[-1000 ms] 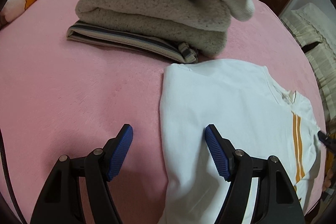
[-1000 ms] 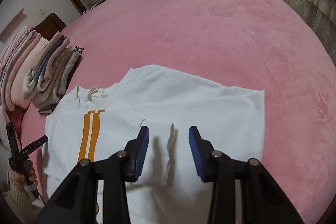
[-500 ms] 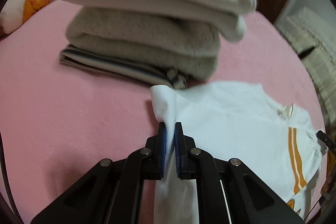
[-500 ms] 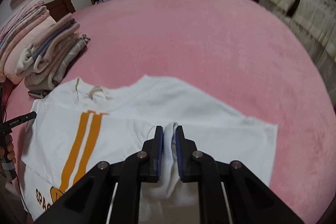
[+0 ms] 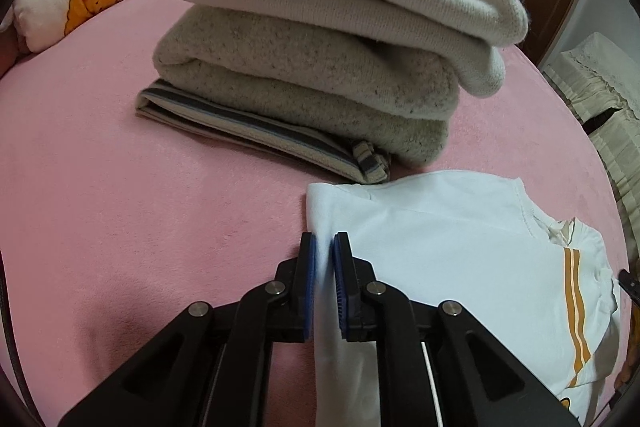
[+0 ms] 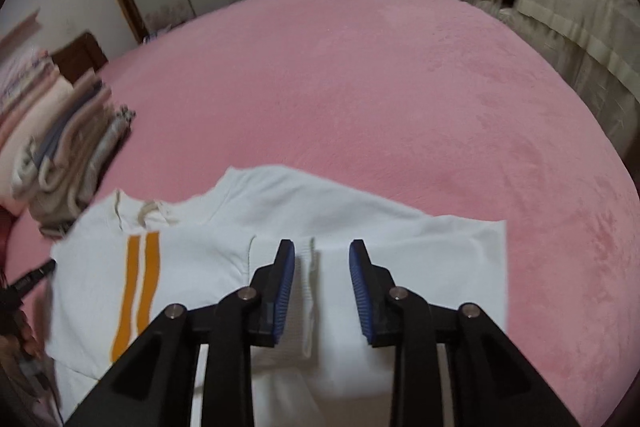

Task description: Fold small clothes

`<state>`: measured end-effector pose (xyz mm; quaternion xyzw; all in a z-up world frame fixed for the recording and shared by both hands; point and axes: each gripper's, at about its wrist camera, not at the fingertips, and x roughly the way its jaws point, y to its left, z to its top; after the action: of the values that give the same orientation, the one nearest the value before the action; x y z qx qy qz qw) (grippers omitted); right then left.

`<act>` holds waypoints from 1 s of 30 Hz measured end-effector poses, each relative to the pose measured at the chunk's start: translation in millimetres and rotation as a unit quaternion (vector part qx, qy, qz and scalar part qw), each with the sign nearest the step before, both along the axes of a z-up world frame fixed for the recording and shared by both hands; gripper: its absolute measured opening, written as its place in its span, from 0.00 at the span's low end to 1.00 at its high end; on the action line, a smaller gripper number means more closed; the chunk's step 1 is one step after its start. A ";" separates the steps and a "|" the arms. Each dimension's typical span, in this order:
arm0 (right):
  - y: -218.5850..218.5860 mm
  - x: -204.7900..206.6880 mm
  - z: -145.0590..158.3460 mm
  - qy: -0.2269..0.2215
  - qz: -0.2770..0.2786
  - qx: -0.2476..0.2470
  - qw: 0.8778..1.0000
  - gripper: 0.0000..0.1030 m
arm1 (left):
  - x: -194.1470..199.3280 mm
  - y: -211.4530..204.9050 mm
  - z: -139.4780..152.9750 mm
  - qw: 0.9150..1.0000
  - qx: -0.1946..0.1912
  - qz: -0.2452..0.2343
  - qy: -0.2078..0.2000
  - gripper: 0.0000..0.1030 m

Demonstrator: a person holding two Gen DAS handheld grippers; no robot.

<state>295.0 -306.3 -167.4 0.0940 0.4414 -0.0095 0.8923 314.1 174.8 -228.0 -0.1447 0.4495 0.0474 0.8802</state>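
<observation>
White shirt pinched by left gripper; right gripper opening, cuff between.

shirt on bed, folded stack behind

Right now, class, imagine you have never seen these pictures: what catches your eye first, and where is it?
First, the white shirt with two orange stripes, spread on the pink bed in the foreground. Behind it, at the left, rises a stack of folded clothes. The left gripper pinches the shirt's edge, while the right gripper has its jaws opening, with a ribbed cuff between them.
</observation>
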 end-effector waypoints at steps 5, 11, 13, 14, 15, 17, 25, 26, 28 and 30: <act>21.4 -19.5 12.0 -0.009 0.049 0.014 0.999 0.28 | -18.3 -10.7 26.0 1.000 0.008 0.007 -0.026 0.09; 68.4 -30.0 -8.4 0.012 0.098 -0.010 0.995 0.27 | -56.7 -47.7 37.3 0.999 -0.017 -0.043 -0.029 0.21; 74.5 -32.2 -23.6 0.028 0.093 -0.044 0.994 0.27 | -70.6 -48.6 25.7 0.998 -0.003 -0.066 -0.003 0.21; 73.3 -33.8 -30.4 0.036 0.089 -0.052 0.994 0.27 | -74.3 -53.7 14.7 0.997 0.018 -0.074 0.012 0.21; 70.4 -35.5 -39.1 0.048 0.083 -0.060 0.994 0.24 | -74.8 -57.4 4.4 0.996 0.034 -0.078 0.026 0.21; 61.8 -42.3 -44.4 0.047 0.080 -0.049 0.994 0.23 | -76.3 -56.9 -6.3 0.995 0.041 -0.088 0.034 0.21; 40.2 -88.2 -5.8 0.027 0.060 0.009 0.998 0.23 | -81.8 -43.0 19.9 0.995 0.007 -0.094 0.026 0.40; 38.4 -100.1 2.3 0.019 0.056 0.011 0.998 0.23 | -82.5 -45.0 23.5 0.995 0.006 -0.095 0.020 0.45; 36.3 -117.9 13.9 0.010 0.051 0.016 0.999 0.26 | -98.6 -41.7 41.7 0.996 0.003 -0.095 0.003 0.57; 34.1 -138.9 27.2 -0.001 0.048 0.028 0.998 0.26 | -115.2 -33.7 65.5 0.996 -0.005 -0.088 -0.013 0.63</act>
<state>156.1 -272.2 -140.3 0.0980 0.4446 0.0454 0.8892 198.9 141.1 -162.4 -0.1096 0.4488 -0.0346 0.8862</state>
